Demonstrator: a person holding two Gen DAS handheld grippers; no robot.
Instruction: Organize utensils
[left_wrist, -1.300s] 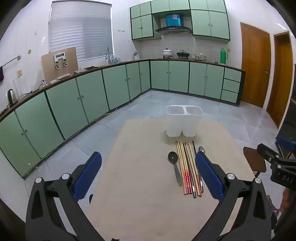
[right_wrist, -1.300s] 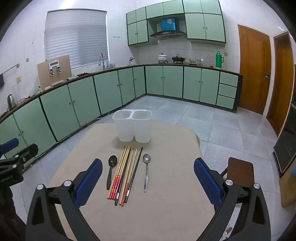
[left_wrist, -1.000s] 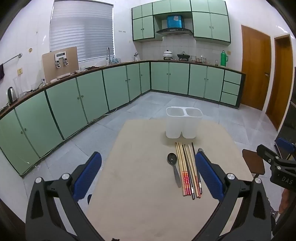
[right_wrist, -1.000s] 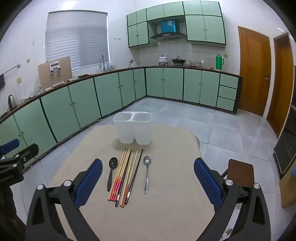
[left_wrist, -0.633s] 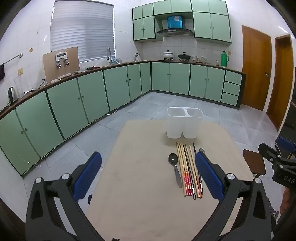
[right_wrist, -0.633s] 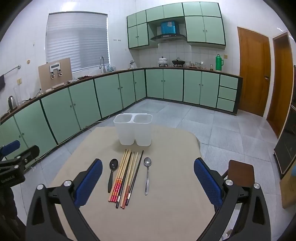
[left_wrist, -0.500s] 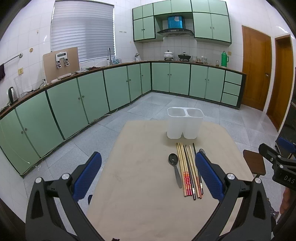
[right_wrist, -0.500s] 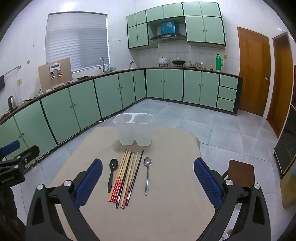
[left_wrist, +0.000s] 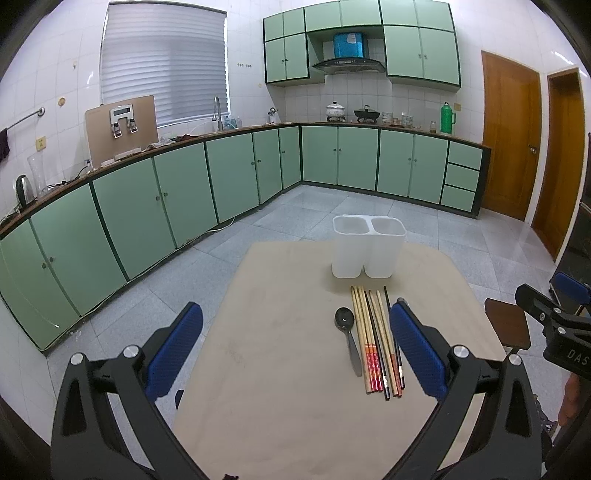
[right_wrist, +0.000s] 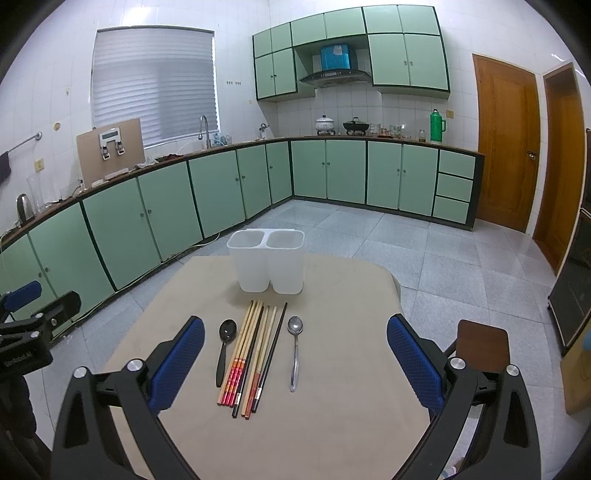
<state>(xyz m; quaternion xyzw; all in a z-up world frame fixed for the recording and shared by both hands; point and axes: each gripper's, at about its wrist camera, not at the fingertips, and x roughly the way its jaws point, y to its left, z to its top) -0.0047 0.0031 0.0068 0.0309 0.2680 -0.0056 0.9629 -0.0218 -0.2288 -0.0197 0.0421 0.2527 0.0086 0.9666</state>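
A white two-compartment holder (right_wrist: 266, 260) stands at the far side of the beige table (right_wrist: 332, 424); it also shows in the left wrist view (left_wrist: 367, 251). In front of it lie a black spoon (right_wrist: 224, 345), several chopsticks (right_wrist: 253, 354) and a steel spoon (right_wrist: 294, 347) side by side. The left wrist view shows the black spoon (left_wrist: 347, 334) and the chopsticks (left_wrist: 375, 341). My right gripper (right_wrist: 295, 354) is open and empty above the utensils. My left gripper (left_wrist: 295, 339) is open and empty over the table's left part.
Green kitchen cabinets (right_wrist: 166, 210) run along the left and far walls. A brown stool (right_wrist: 482, 343) stands right of the table. The other gripper shows at each view's edge: the right one (left_wrist: 554, 325), the left one (right_wrist: 29, 325). Tiled floor surrounds the table.
Both grippers have drifted only slightly; the view has barely shifted. The utensils and holder have not moved.
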